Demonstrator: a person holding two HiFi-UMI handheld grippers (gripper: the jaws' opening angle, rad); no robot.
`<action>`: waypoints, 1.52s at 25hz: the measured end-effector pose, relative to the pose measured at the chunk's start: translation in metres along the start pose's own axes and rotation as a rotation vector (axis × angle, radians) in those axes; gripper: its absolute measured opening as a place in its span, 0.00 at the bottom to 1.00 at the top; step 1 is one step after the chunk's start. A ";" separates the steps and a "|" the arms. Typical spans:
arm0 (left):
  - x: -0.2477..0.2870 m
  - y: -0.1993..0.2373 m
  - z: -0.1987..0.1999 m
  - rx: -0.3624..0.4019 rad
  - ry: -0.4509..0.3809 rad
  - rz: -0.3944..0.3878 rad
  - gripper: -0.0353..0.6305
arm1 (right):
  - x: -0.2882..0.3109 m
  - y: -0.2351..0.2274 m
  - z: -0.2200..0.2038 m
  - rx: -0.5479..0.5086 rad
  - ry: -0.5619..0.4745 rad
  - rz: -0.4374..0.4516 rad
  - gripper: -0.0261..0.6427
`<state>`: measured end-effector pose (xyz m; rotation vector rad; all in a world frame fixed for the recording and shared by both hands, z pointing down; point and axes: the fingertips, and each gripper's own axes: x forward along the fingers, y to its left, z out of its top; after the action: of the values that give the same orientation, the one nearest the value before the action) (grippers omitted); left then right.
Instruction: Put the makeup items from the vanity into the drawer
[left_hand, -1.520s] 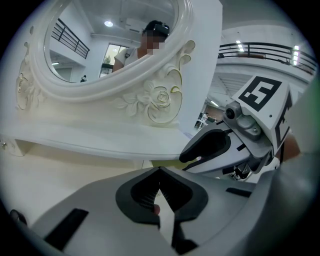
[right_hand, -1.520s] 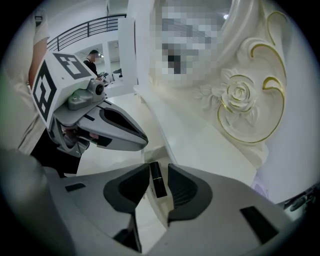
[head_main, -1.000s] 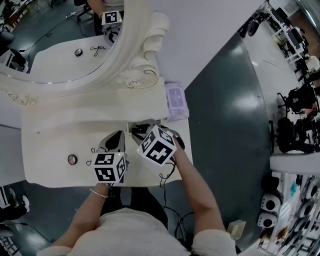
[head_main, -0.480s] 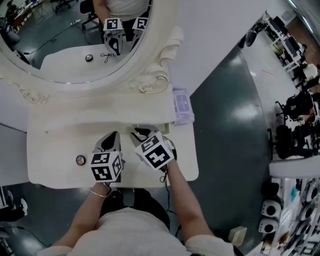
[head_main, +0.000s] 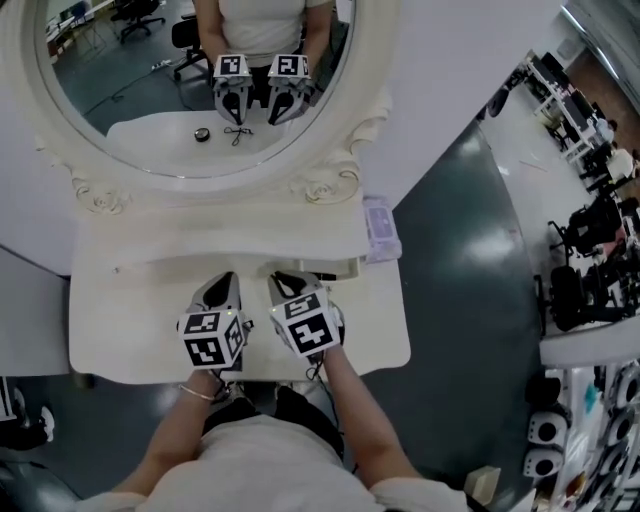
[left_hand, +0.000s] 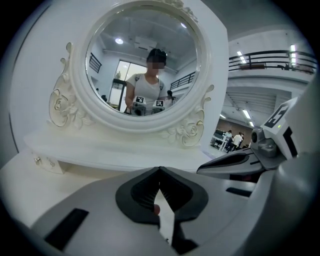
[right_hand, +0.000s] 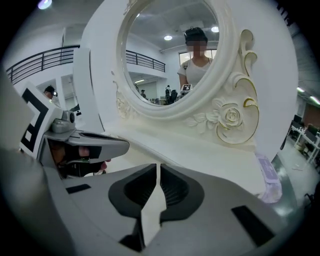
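My left gripper (head_main: 222, 288) and right gripper (head_main: 283, 283) hover side by side over the front of the white vanity top (head_main: 120, 340), both pointing at the mirror. The left gripper (left_hand: 160, 172) is shut, tips touching. The right gripper (right_hand: 158, 167) has just been closing; only a thin slit remains and nothing is between its jaws. A small round compact (head_main: 201, 135) and a thin black item (head_main: 237, 132) show only as reflections; on the table my grippers hide them. A purple packet (head_main: 381, 228) lies at the shelf's right end.
The oval mirror (head_main: 150, 90) in its carved white frame stands on a raised shelf (head_main: 200, 240) behind the grippers. A small knob (head_main: 115, 268) sits on the shelf's front at the left. Grey floor (head_main: 470, 250) lies past the vanity's right edge.
Both grippers drew back toward the front edge. The right one rolled upright and its jaws closed. The round compact left of my left gripper is now hidden by its cube. More of the mirror shows.
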<state>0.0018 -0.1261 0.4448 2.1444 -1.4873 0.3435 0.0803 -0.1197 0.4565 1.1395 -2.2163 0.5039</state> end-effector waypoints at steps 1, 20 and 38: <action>-0.003 0.004 0.002 0.001 -0.006 -0.001 0.06 | 0.000 0.005 0.003 0.010 -0.013 -0.009 0.09; -0.034 0.042 0.018 0.042 -0.028 -0.018 0.06 | 0.002 0.045 0.024 0.185 -0.110 -0.144 0.07; -0.039 0.056 0.000 -0.011 -0.008 0.034 0.06 | 0.008 0.050 0.001 0.220 -0.082 -0.062 0.07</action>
<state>-0.0647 -0.1106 0.4412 2.1162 -1.5276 0.3381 0.0351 -0.0976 0.4578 1.3596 -2.2284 0.6996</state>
